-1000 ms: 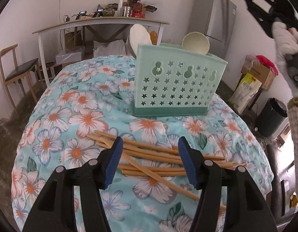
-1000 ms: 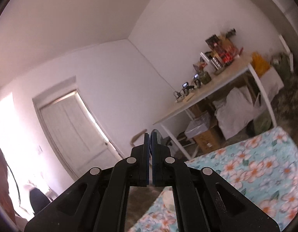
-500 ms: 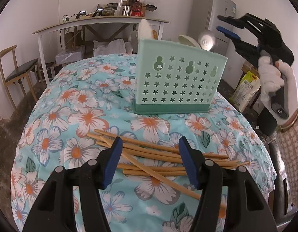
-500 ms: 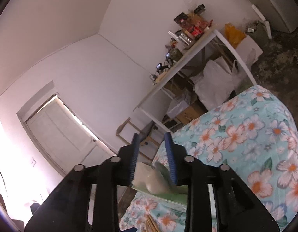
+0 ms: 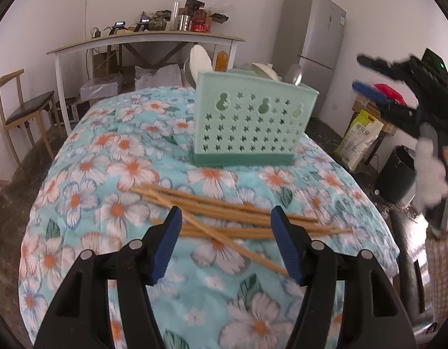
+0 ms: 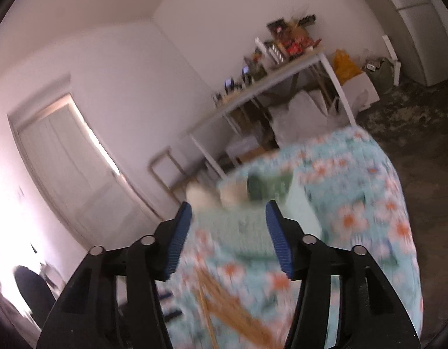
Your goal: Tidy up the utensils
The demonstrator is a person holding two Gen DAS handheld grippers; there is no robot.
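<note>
A mint-green utensil holder [image 5: 253, 122] with star cutouts stands on the flowered tablecloth [image 5: 107, 174]. White spoons [image 5: 200, 61] and a metal spoon [image 5: 295, 74] stick out of it. Several wooden chopsticks [image 5: 224, 215] lie loose in front of it. My left gripper [image 5: 225, 241] is open and empty, just above the chopsticks. My right gripper [image 5: 366, 75] is open and empty, in the air right of the holder. In the blurred right wrist view it [image 6: 228, 235] looks down at the holder [image 6: 253, 218] and chopsticks [image 6: 229, 311].
A white side table [image 5: 148, 40] with bottles stands behind, a wooden chair [image 5: 23, 107] at left. A grey fridge [image 5: 311, 43], a sack [image 5: 359, 139] and a black bin [image 5: 395, 174] are to the right of the table.
My right gripper held the metal spoon high, lowered it into the holder, opened and let it go, then pulled away to the right. My left gripper stayed open over the chopsticks.
</note>
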